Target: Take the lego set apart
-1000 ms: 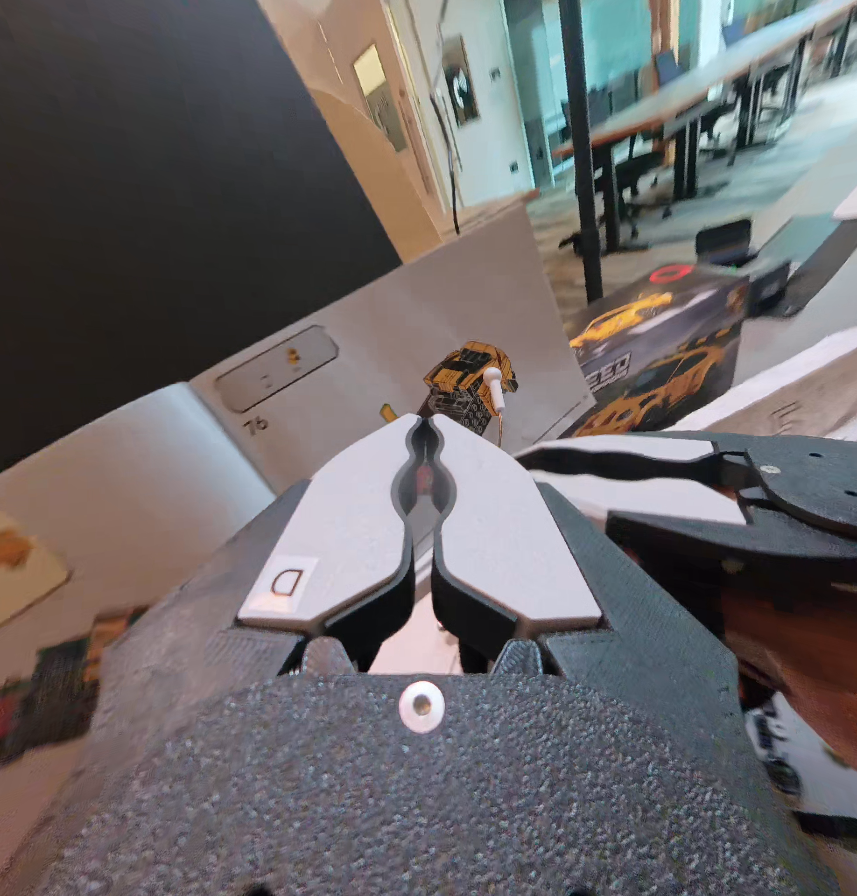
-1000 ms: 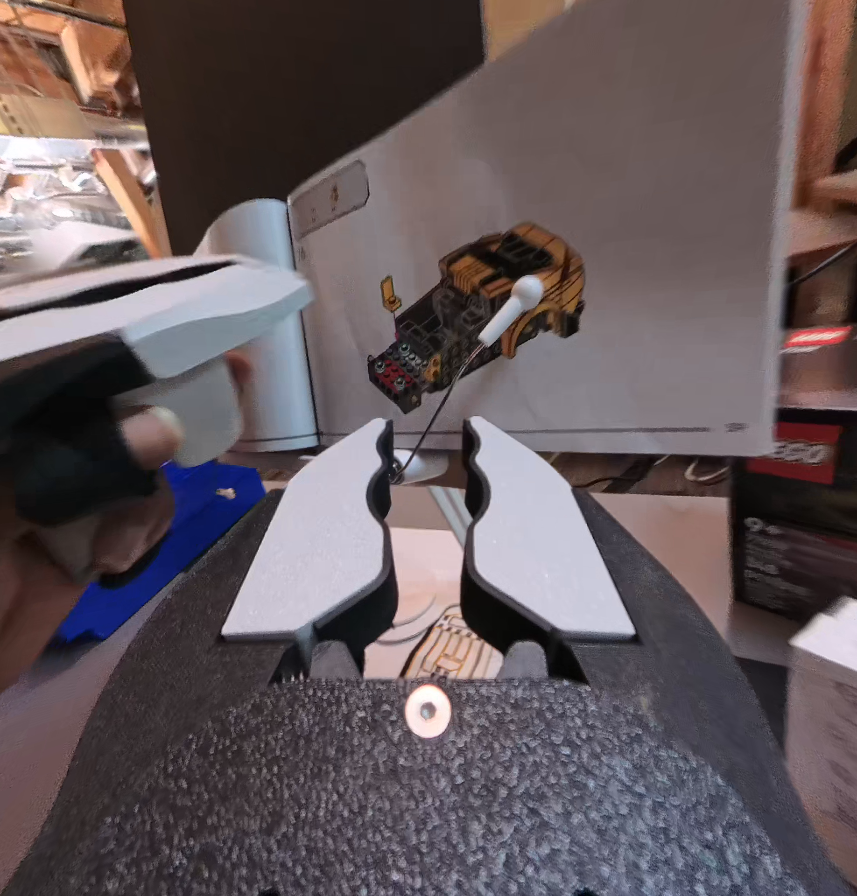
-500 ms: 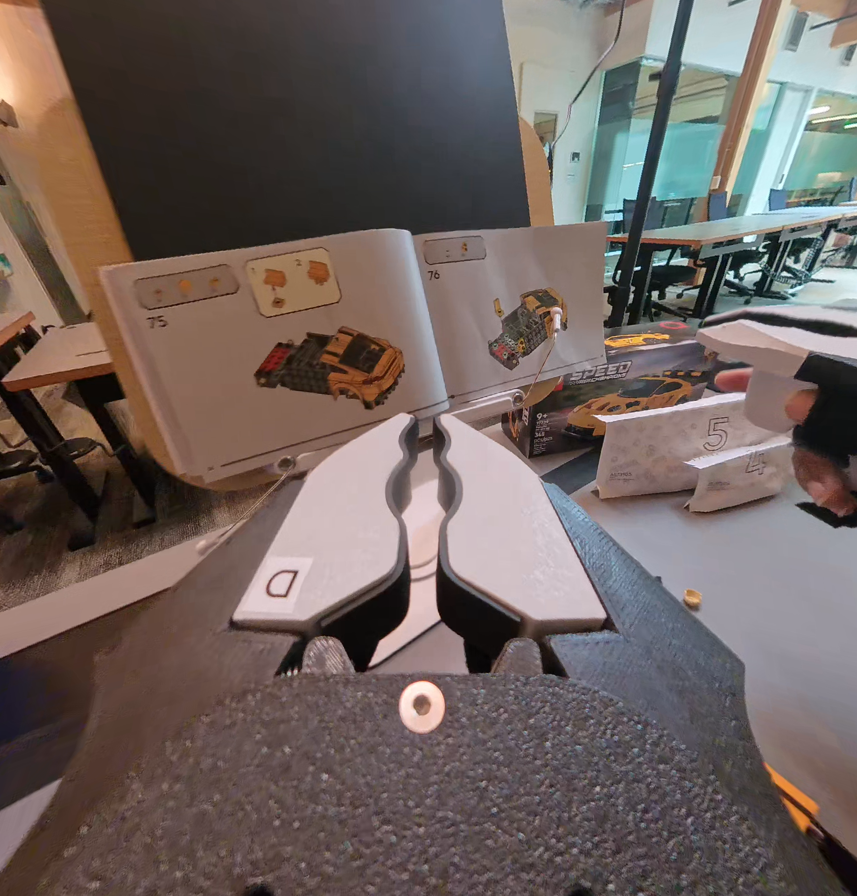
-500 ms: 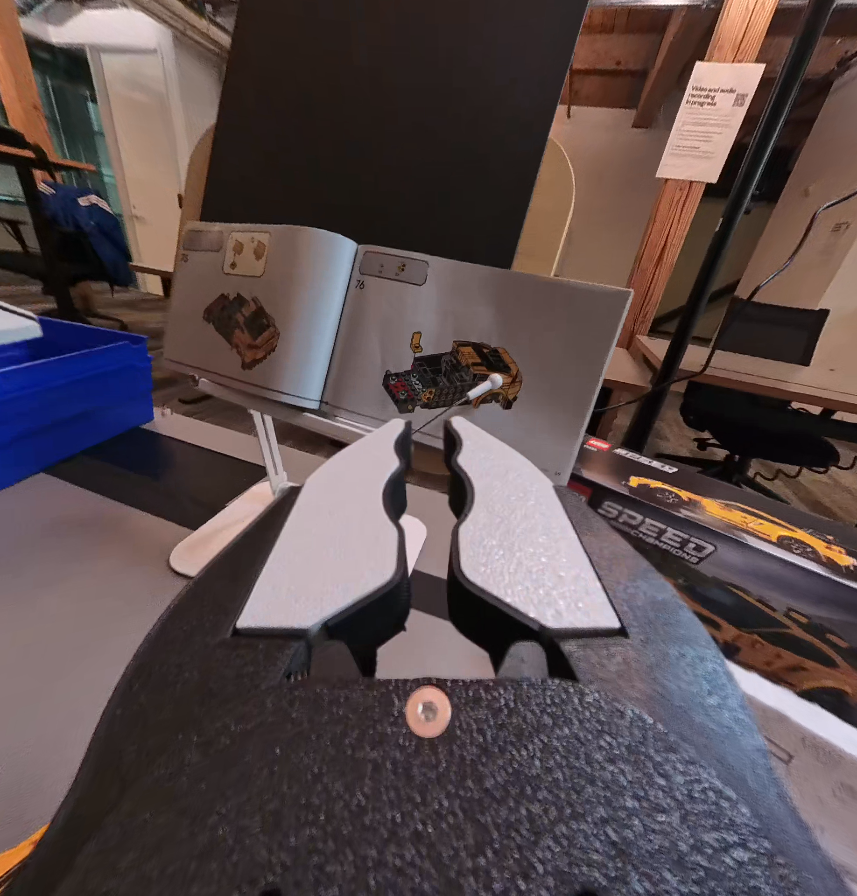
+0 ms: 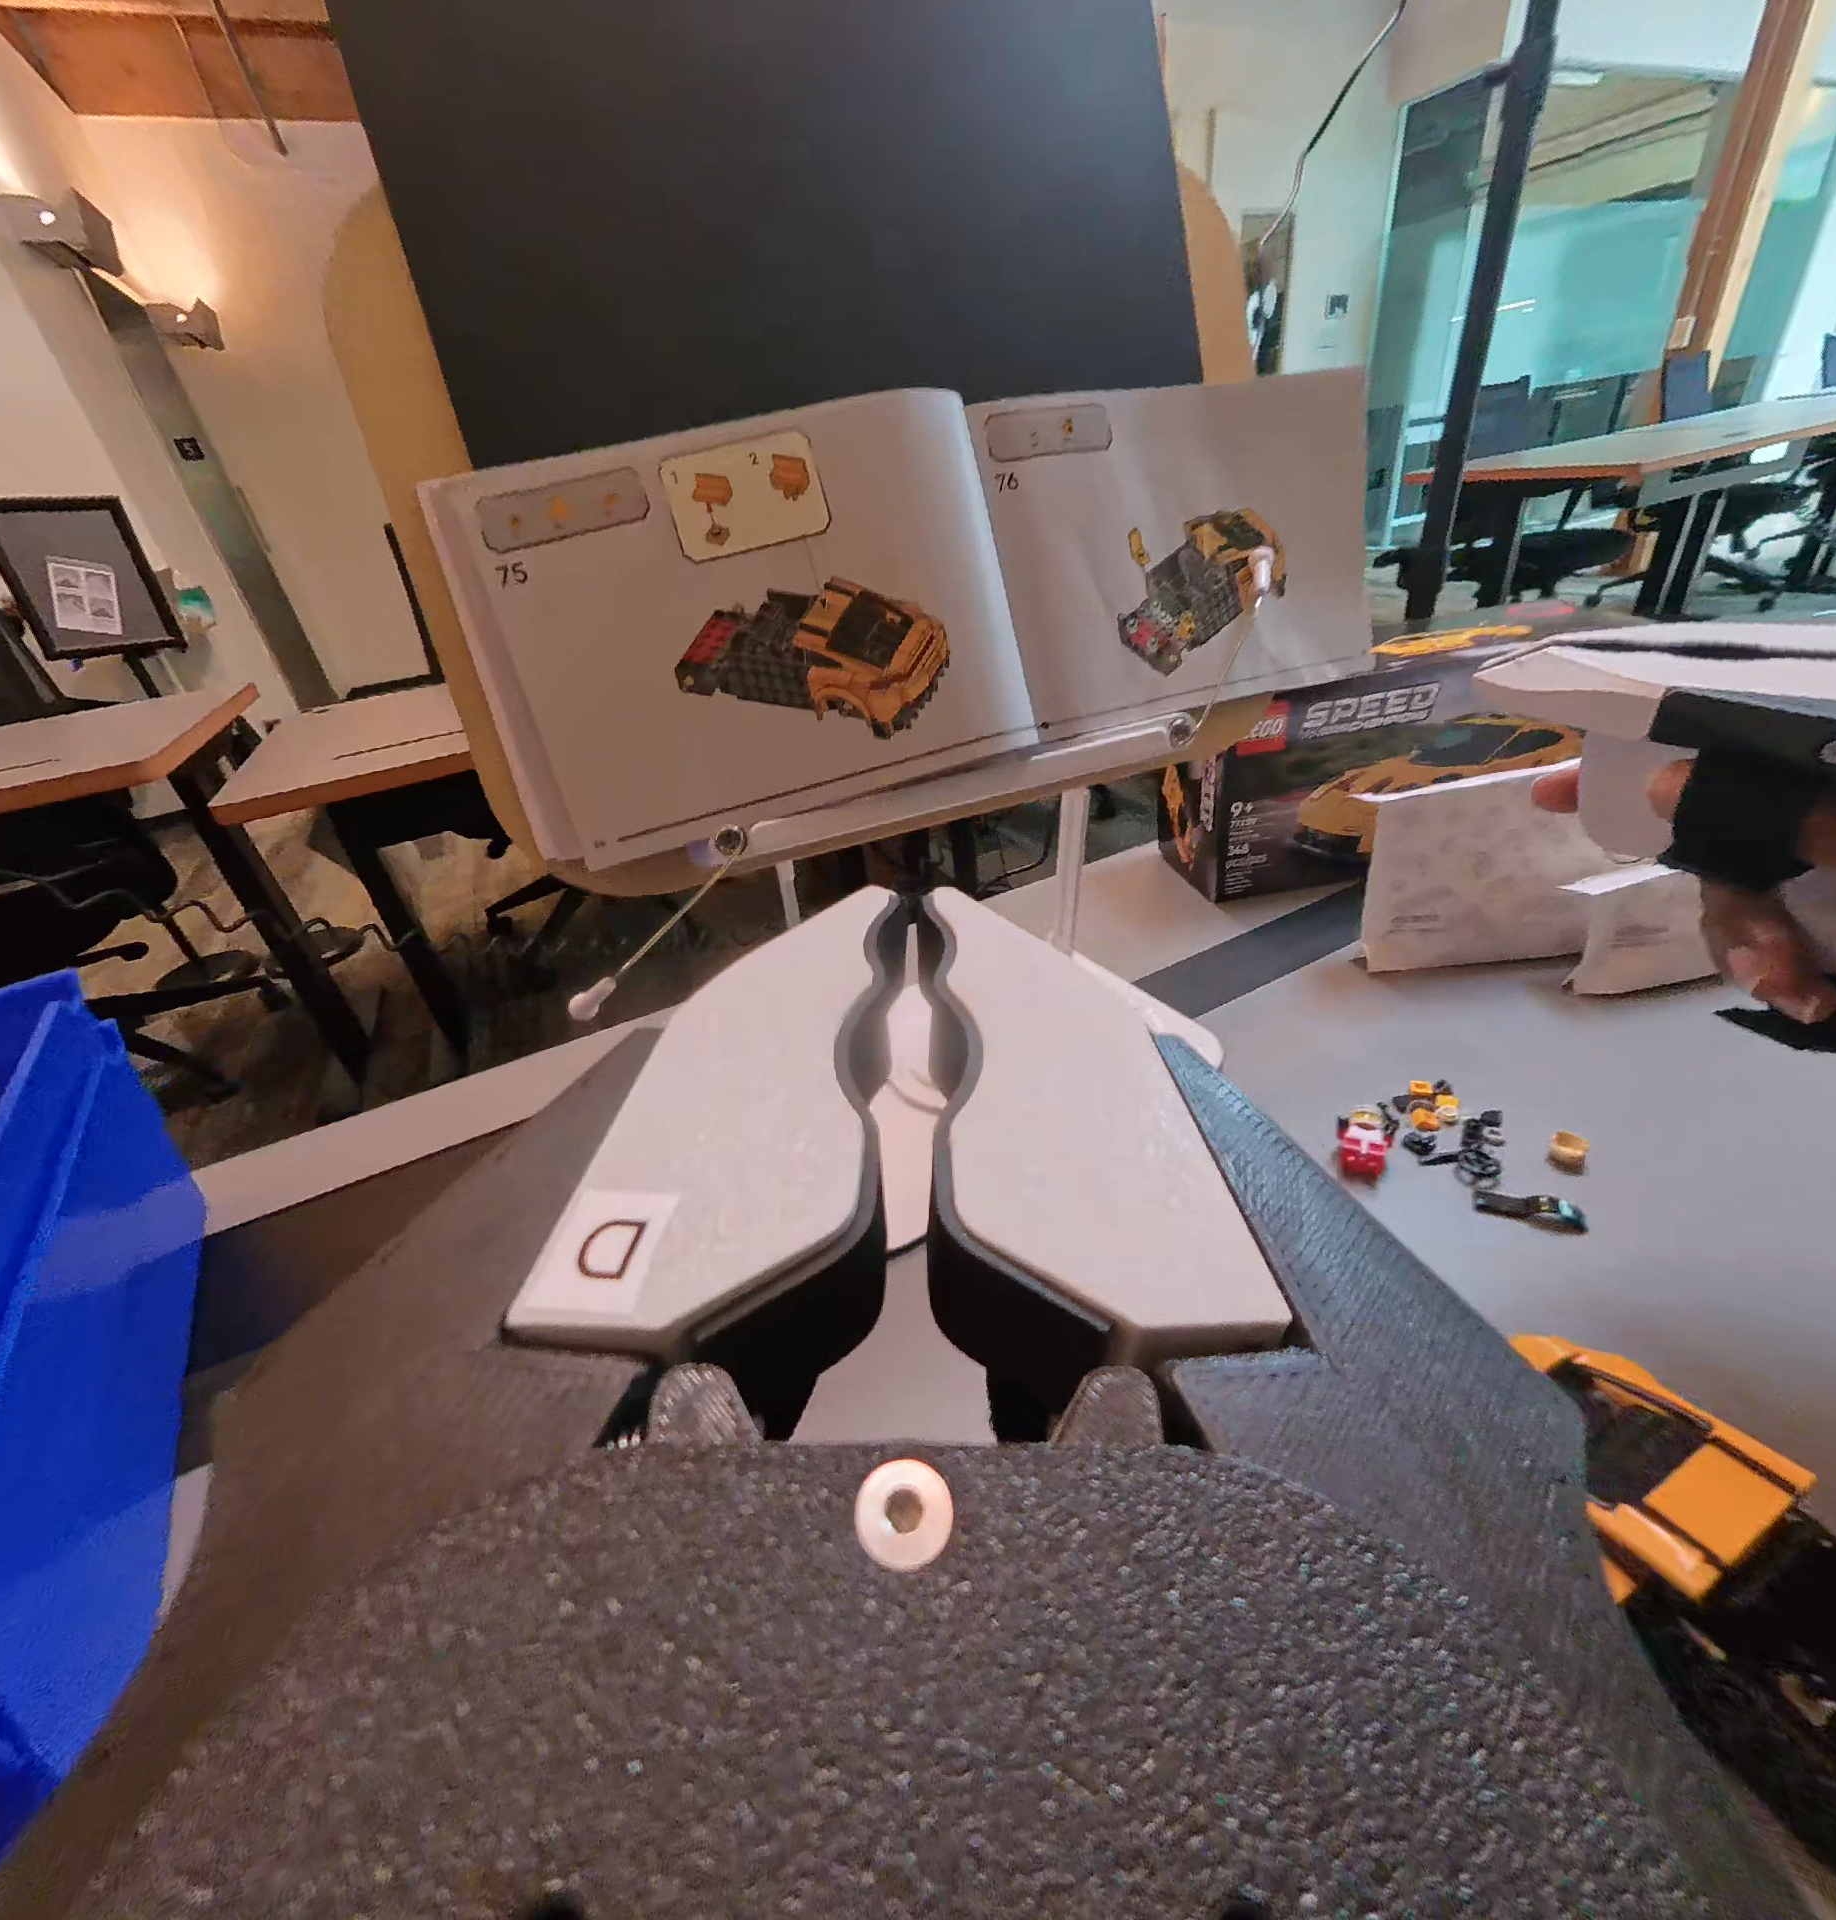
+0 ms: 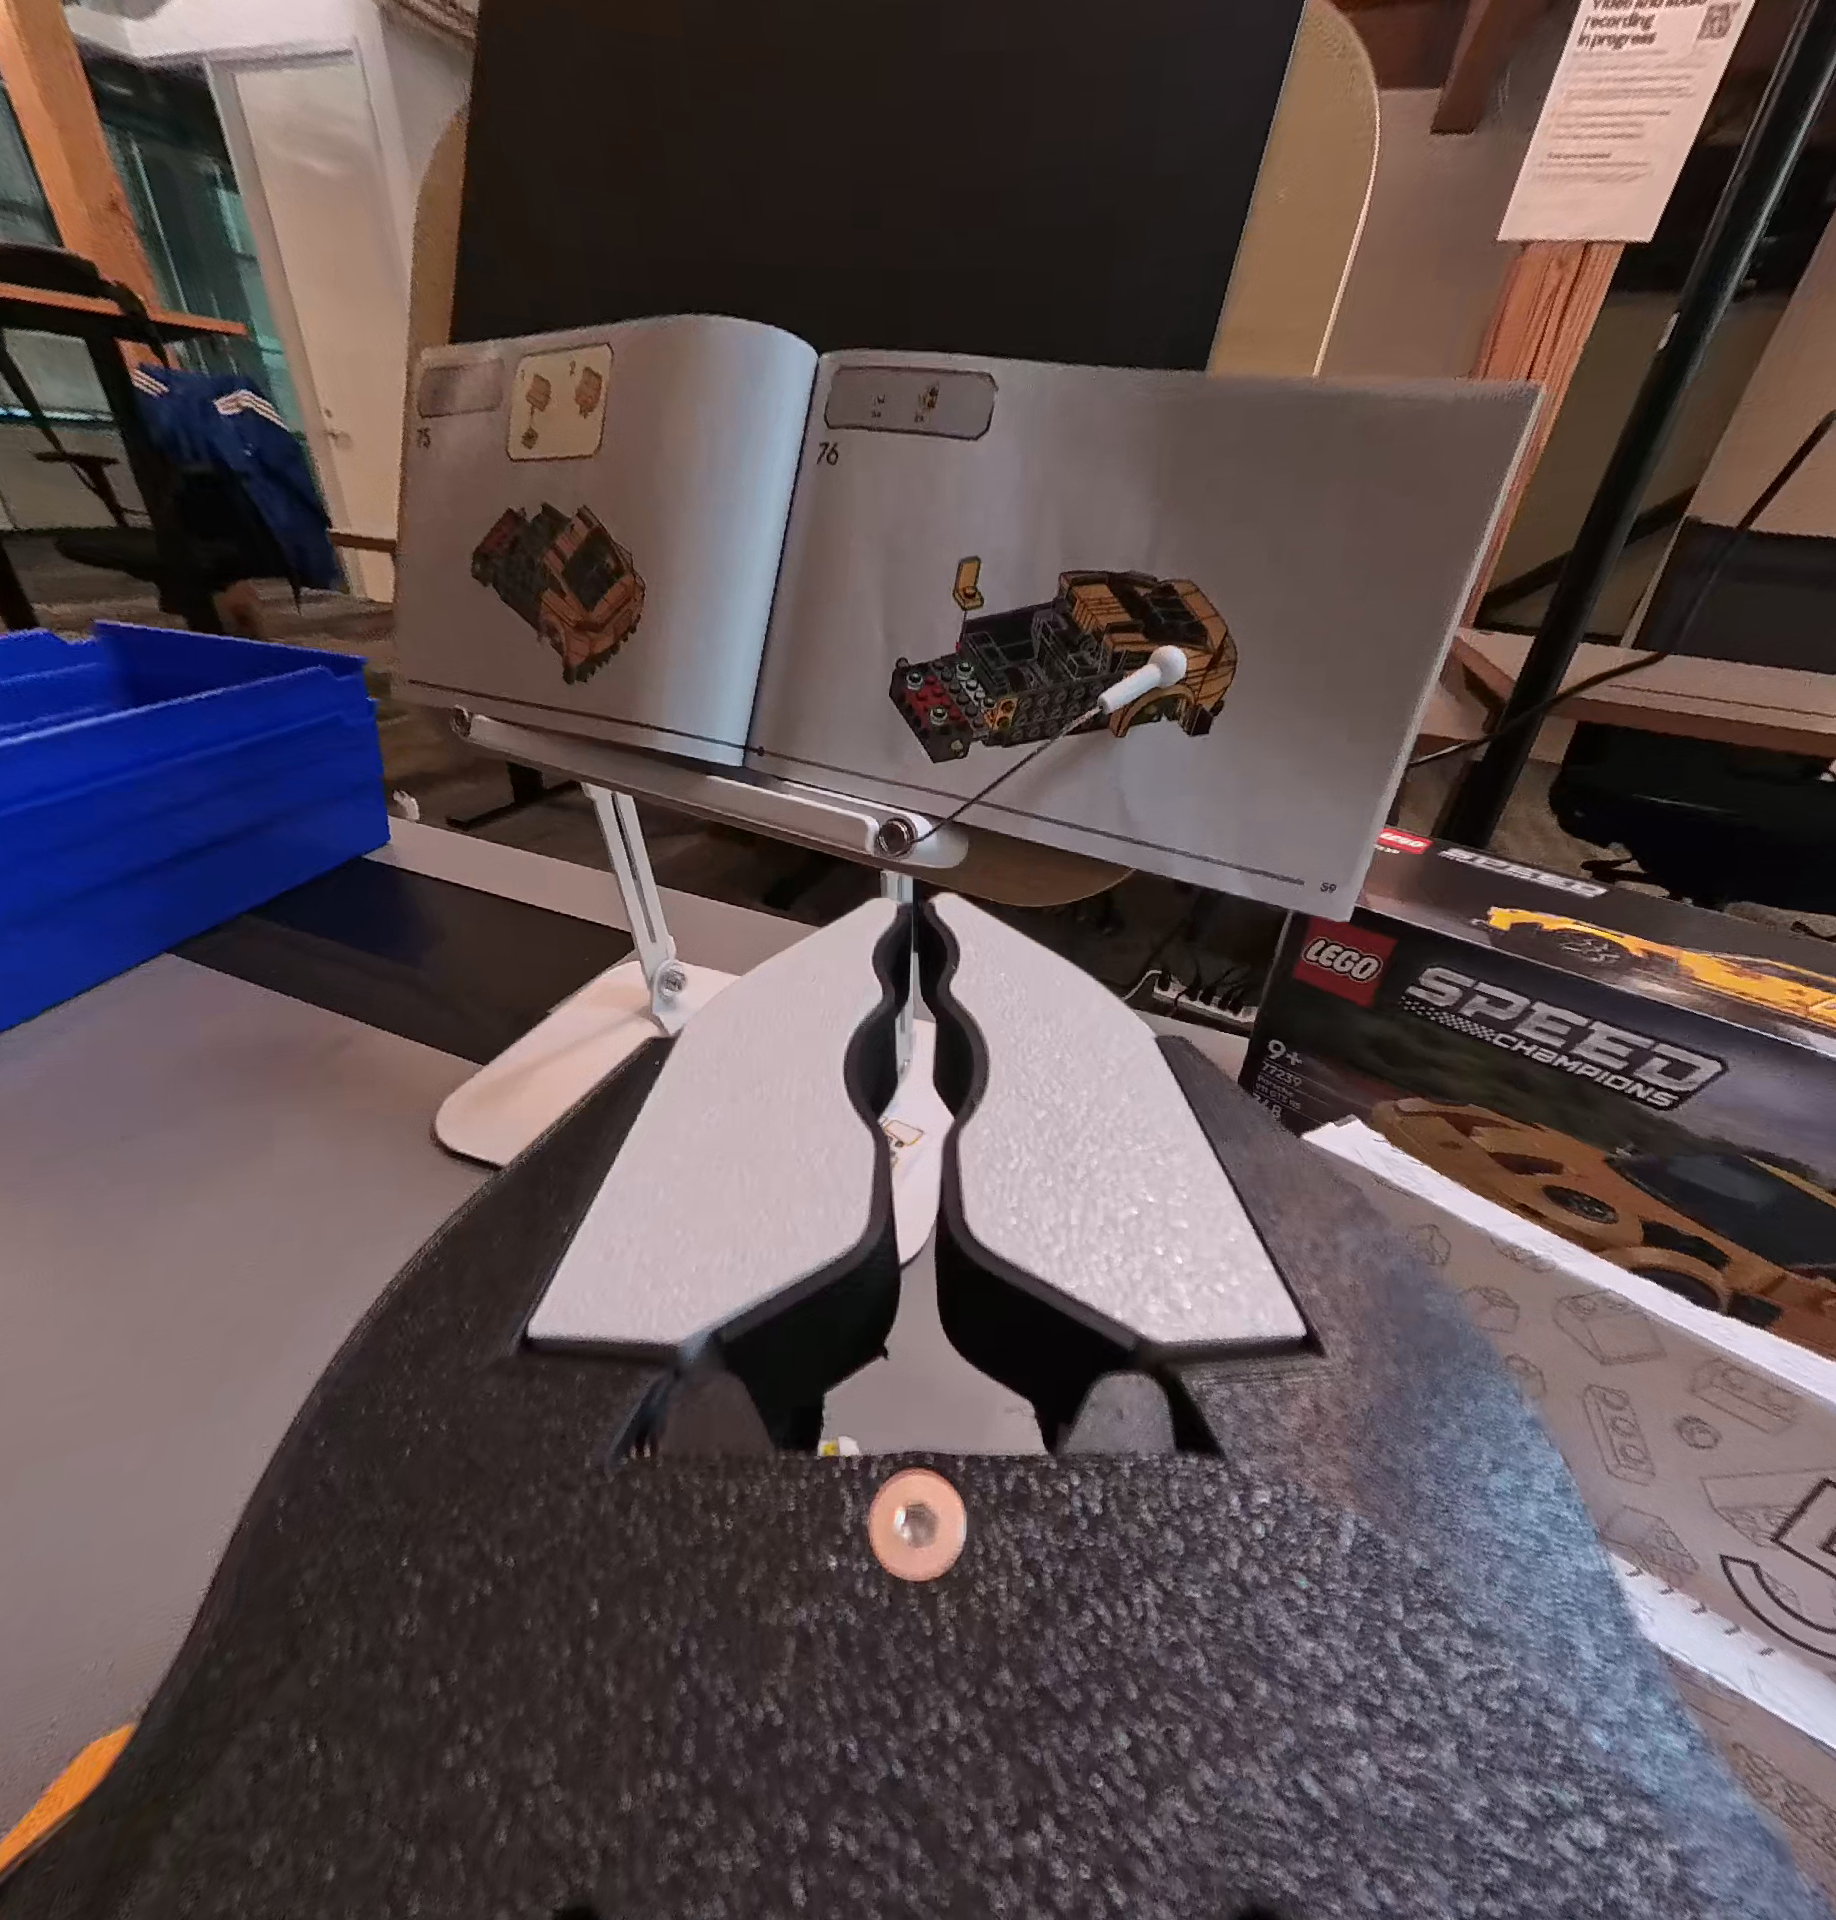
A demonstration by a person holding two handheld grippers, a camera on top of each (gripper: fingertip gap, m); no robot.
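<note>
1. Your left gripper [image 5: 909,914] has its jaws almost together at the tips and holds nothing; it is raised over the desk [image 5: 1672,1060] and points at the instruction booklet [image 5: 893,613] on its white stand.

2. Your right gripper [image 6: 914,914] is the same: jaws narrow, only a thin gap, nothing between them. In the left wrist view it shows at the right edge, above the numbered paper bags [image 5: 1465,883].

3. The lego car [image 5: 1683,1496] lies on the desk just beside the body of the left gripper, at its right and low in the picture. Only an orange and black part of it shows, so I cannot tell which end points to you.

4. Some loose small pieces [image 5: 1444,1132] already lie on the desk further ahead, well apart from the car, so I judge the work is begun and most of it is left.

5. The car should be light and stiff, with smooth plastic that may slip. Hold the black base low with one gripper and pull an orange panel with the other.

6. Open both jaws first. Pull slowly, because a piece can release suddenly and small parts may fly off the desk; the blue bin [image 5: 52,1351] at your left can take them
</note>
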